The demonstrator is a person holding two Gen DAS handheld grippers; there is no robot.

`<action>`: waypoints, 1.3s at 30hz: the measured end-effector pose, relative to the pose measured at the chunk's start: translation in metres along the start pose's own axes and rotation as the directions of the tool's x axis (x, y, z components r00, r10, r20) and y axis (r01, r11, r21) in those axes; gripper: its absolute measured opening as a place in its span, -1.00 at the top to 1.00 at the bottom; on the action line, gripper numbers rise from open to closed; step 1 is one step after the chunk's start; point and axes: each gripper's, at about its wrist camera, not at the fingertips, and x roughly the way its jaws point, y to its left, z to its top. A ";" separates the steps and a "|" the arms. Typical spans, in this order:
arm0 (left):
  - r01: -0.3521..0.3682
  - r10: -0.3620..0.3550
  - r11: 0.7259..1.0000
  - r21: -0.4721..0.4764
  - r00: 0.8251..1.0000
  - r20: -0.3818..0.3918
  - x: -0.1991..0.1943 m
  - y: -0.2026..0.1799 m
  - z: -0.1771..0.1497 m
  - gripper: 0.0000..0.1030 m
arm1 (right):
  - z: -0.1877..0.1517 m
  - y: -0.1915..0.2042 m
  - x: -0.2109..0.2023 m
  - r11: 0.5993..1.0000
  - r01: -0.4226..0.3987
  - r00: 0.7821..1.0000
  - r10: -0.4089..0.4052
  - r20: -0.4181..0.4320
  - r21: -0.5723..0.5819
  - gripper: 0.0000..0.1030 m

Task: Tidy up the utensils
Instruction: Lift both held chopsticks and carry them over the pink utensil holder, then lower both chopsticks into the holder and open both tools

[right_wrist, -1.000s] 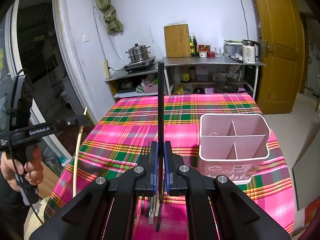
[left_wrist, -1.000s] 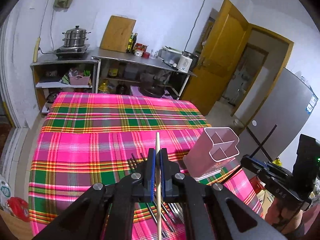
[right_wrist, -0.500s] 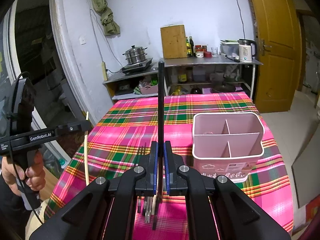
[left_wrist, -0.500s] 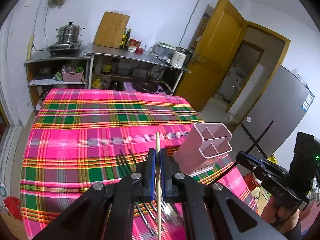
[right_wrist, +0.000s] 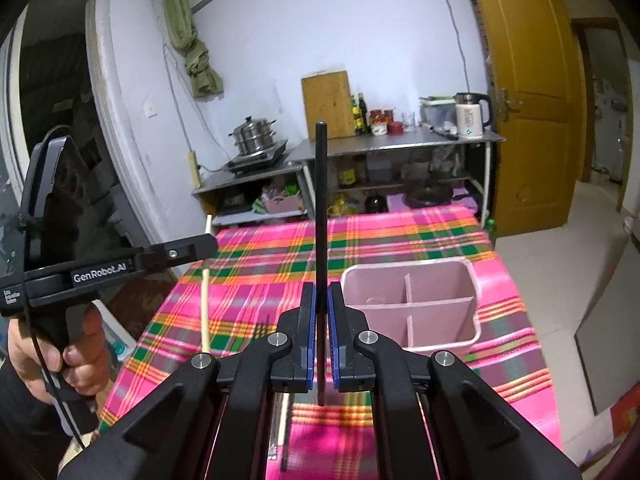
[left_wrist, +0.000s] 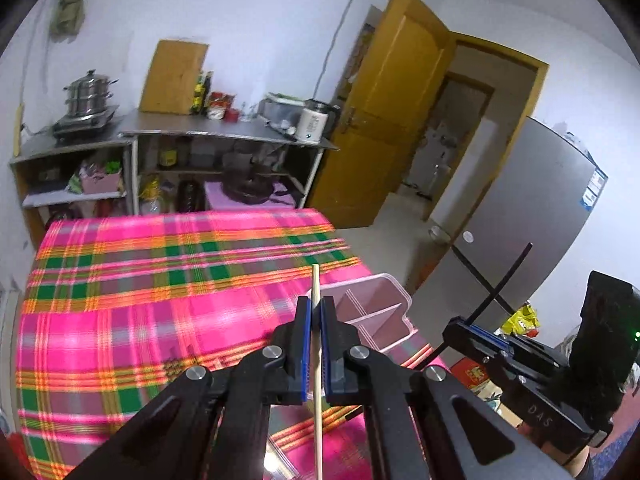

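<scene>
Table [right_wrist: 400, 240]: I see pink plaid cloth under both tools.
Organizer [right_wrist: 412, 300]: pink, four compartments, standing just beyond my right jaws.
Left gripper [left_wrist: 316, 312]: clamped on a pale wooden chopstick [left_wrist: 315, 288] (running upright between the pads).
Right gripper [right_wrist: 321, 296]: clamped on a black chopstick [right_wrist: 321, 200], upright.

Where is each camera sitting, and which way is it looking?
Left wrist view: sits on the left gripper, looking along its fingers over the plaid table toward the shelves and door; the right gripper shows at right.
Right wrist view: sits on the right gripper, facing the shelves; the left hand and left gripper show at left.
Both show the pink holder, the wooden chopstick, the black chopstick and the table.
</scene>
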 end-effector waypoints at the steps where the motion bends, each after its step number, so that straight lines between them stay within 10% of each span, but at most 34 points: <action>1: 0.006 -0.006 1.000 0.005 1.000 0.005 0.003 -0.005 0.004 0.92 | 0.005 -0.004 -0.003 1.000 0.007 1.000 -0.007 0.010 0.001 0.89; 18: 0.003 -0.007 1.000 0.029 0.988 0.153 0.087 -0.034 0.067 0.92 | 0.041 -0.059 0.027 0.994 0.044 0.998 -0.050 0.050 0.101 0.89; 39: 0.002 -0.006 1.000 0.022 0.988 0.153 0.122 -0.014 0.037 0.92 | 0.040 -0.061 0.048 0.992 0.065 0.996 -0.070 0.046 0.106 0.89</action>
